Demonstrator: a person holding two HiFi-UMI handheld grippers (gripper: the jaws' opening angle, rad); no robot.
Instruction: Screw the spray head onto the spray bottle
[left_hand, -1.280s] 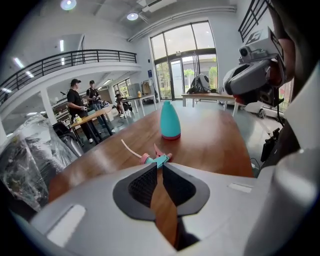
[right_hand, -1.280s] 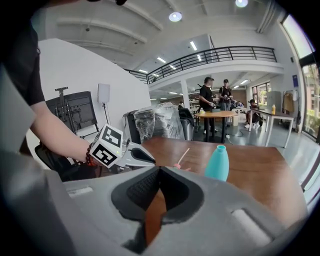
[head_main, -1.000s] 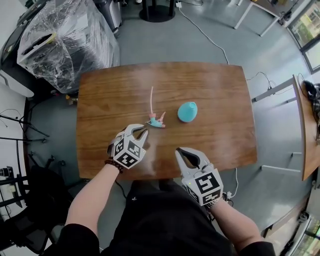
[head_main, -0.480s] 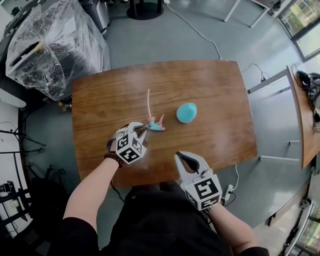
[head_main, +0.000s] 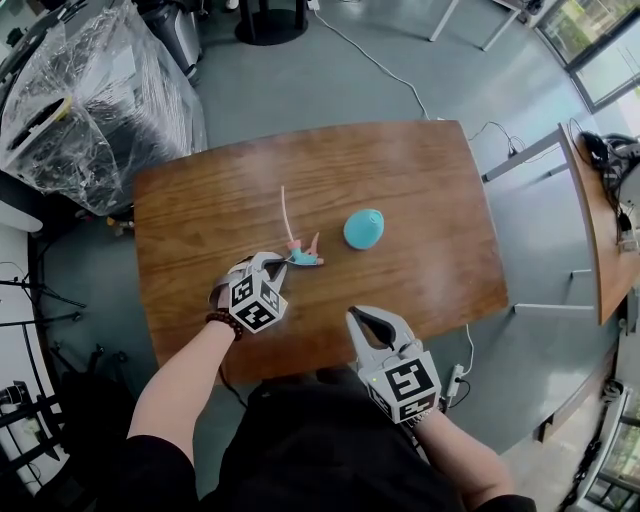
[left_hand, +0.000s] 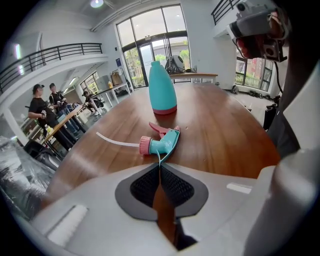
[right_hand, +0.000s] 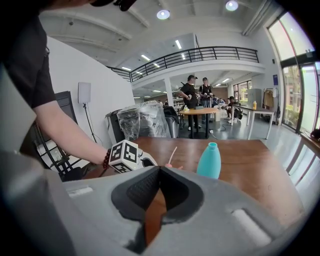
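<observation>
Brown wooden table (head_main: 420, 170), seen from above. A teal spray bottle (head_main: 363, 228) stands upright near the table's middle, its neck open. The teal and pink spray head (head_main: 305, 258) lies on its side just left of the bottle, apart from it. Its pale dip tube (head_main: 285, 215) points toward the far edge. The left gripper (head_main: 283, 263) meets the spray head's near end; its jaws have just been closing and now pinch that thin teal end. The right gripper (head_main: 366, 318) hovers over the near edge, jaws fully together, holding nothing.
</observation>
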